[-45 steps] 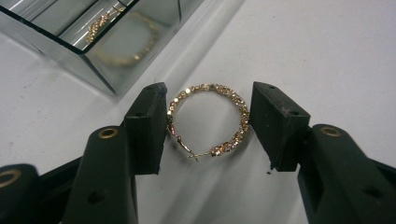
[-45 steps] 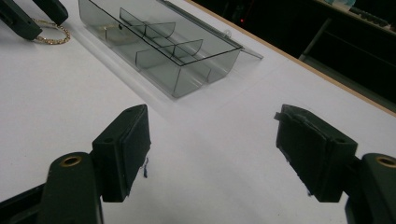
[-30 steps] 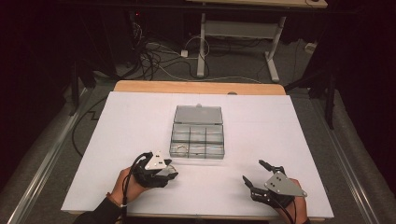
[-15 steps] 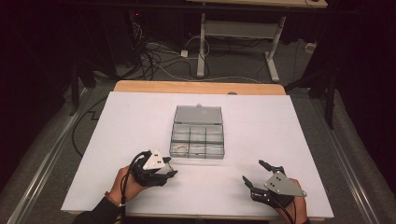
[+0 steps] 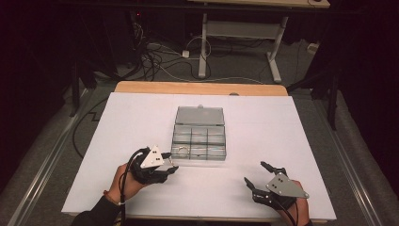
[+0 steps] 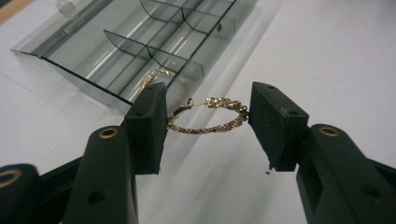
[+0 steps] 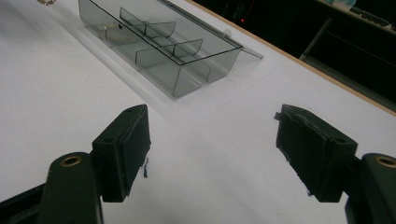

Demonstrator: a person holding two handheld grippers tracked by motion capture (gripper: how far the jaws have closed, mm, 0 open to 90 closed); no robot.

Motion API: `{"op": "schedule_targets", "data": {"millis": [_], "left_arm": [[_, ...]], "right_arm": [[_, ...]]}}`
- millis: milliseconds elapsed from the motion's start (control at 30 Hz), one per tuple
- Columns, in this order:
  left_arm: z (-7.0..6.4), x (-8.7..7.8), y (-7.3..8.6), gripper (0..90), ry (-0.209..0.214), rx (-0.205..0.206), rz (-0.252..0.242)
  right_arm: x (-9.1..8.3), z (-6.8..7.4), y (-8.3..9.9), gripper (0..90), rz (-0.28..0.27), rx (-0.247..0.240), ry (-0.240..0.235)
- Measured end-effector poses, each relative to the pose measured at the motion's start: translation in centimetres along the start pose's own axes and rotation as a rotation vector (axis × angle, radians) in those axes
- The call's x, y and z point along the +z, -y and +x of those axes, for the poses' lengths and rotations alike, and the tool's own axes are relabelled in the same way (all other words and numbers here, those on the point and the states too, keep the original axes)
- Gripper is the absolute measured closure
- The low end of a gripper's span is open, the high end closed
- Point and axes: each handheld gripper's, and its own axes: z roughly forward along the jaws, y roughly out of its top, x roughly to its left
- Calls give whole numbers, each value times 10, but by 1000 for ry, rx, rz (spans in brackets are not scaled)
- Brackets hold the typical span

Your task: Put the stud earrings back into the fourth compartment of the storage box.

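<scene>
Near the front edge of the white table point(image 5: 117, 127), left of its middle, our left gripper point(image 6: 205, 122) holds a gold hoop earring point(image 6: 208, 115) between its jaws; the pads point(image 6: 148, 126) sit against either side of the ring, which hangs just above the table top. Just beyond it lies the clear compartment box point(image 5: 199, 137), lid folded back toward the far edge, its front left corner close to the earring. A second gold piece point(image 5: 182, 150) rests in the box's front left compartment. Toward the front right corner, our right gripper point(image 5: 258, 175) hovers with its jaws spread wide, holding nothing, well apart from the box.
</scene>
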Motion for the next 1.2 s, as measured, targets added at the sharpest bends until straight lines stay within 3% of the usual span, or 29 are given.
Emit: {"op": "schedule_targets", "data": {"millis": [467, 800, 1200], "left_arm": [[17, 3, -17, 458, -1, -19, -47], [34, 26, -28, 457, 13, -49, -45], [48, 54, -29, 456, 11, -87, -3]], "right_arm": [[2, 0, 1, 264, 8, -3, -1], [3, 0, 2, 263, 14, -1, -4], [4, -1, 4, 263, 19, 1, -4]]}}
